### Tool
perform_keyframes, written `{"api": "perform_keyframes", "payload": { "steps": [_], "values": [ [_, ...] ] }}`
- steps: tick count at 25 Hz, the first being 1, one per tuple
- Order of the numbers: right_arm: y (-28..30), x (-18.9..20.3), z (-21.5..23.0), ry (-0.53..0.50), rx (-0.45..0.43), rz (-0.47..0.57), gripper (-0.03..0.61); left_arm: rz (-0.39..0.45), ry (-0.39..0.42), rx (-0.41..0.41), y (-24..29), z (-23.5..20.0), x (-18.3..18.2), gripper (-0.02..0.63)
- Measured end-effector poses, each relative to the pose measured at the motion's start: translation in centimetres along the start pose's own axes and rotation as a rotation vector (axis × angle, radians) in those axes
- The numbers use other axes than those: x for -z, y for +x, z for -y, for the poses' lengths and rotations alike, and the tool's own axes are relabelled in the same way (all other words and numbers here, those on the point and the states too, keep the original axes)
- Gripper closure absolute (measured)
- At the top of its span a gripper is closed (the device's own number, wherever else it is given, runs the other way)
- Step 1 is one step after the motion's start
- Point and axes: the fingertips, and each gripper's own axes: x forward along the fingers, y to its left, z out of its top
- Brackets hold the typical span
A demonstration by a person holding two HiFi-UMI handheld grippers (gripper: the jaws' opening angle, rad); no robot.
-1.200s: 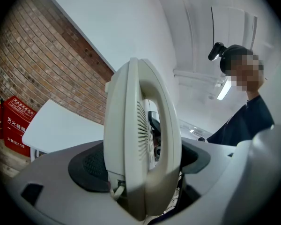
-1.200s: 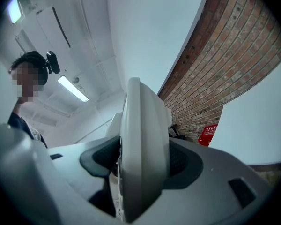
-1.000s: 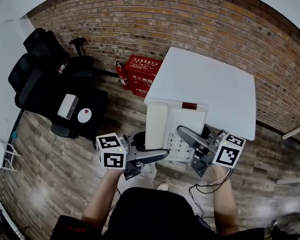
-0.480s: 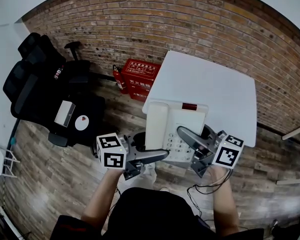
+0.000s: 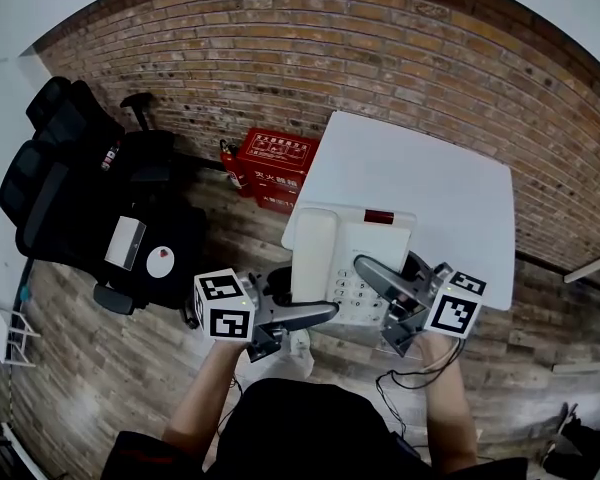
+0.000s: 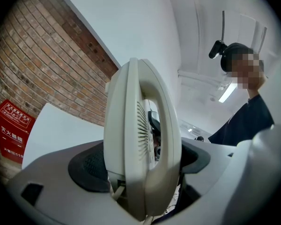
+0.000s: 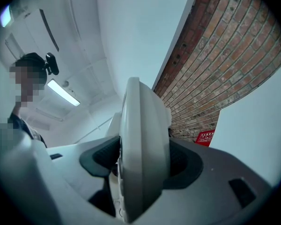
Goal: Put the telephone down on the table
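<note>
Telephone [image 5: 345,258], a cream desk set with its handset cradled, is clamped from both sides: the left gripper [image 5: 323,311] bites its handset edge and the right gripper [image 5: 368,268] its keypad edge. It sits level at the white table's [image 5: 430,168] near edge; contact there is unclear.

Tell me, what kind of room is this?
Probably an office or workroom: black office chairs stand on the wooden floor, there is a desk telephone at a white table, and a red fire-extinguisher box sits against the brick wall.
</note>
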Motion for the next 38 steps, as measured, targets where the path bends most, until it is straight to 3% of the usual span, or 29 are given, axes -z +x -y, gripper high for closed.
{"api": "perform_keyframes", "payload": {
  "steps": [16, 38],
  "values": [
    [5.1, -3.0, 4.2, 0.015, 0.049, 0.015, 0.324, -0.013, -0.021, 0.038, -0.5, -6.0, -4.4, 0.198],
    [10.1, -3.7, 7.9, 0.048, 0.132, 0.036, 0.319, -0.049, -0.050, 0.100, -2.2, -11.9, -6.7, 0.198]
  ]
}}
